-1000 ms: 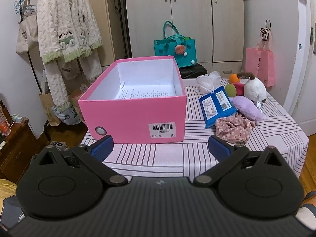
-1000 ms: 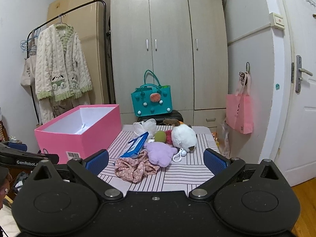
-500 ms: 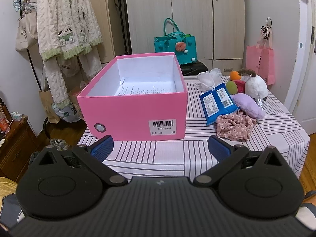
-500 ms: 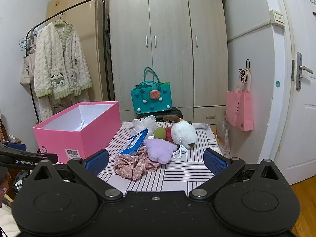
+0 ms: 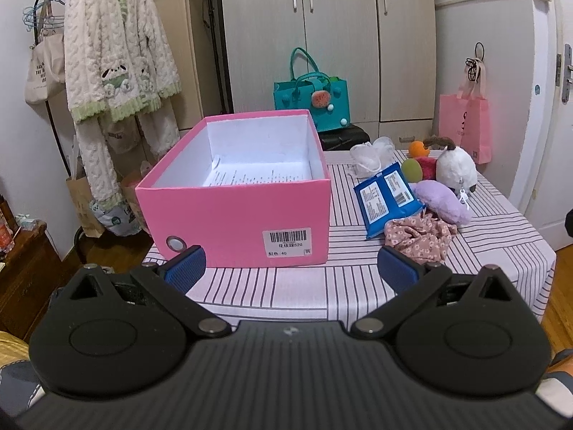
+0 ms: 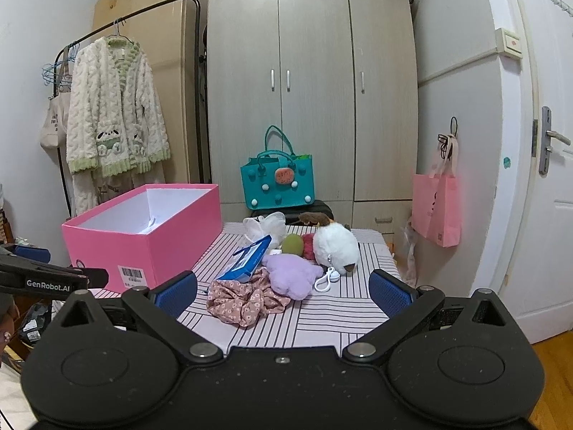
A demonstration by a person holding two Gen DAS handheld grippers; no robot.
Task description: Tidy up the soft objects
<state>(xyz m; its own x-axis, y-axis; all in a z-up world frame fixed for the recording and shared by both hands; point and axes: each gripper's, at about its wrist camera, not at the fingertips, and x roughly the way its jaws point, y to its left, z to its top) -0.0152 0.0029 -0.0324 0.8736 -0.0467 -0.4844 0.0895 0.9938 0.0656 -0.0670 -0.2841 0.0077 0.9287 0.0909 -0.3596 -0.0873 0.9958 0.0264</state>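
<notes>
An open pink box (image 5: 236,211) (image 6: 143,240) stands on the left of the striped table (image 5: 322,286); only a printed sheet lies inside. To its right lies a heap: a floral scrunchie (image 5: 419,234) (image 6: 243,299), a purple plush (image 5: 444,202) (image 6: 292,274), a white plush (image 5: 456,166) (image 6: 335,247), a blue wipes pack (image 5: 385,193) (image 6: 249,259), green and red plush pieces (image 6: 295,243) and a white mesh puff (image 5: 370,154) (image 6: 265,224). My left gripper (image 5: 290,268) is open before the box. My right gripper (image 6: 283,292) is open, short of the scrunchie, holding nothing.
A wardrobe (image 6: 311,89) stands behind the table with a teal bag (image 6: 277,179) at its foot. A clothes rack with a fluffy robe (image 5: 118,53) is at the left, a pink tote (image 6: 435,208) and a door (image 6: 548,143) at the right. A wooden cabinet (image 5: 21,265) is low left.
Both grippers have drifted slightly nearer the table and lower, so the box and heap sit a little larger in view. Both remain open; nothing on the table has moved.
</notes>
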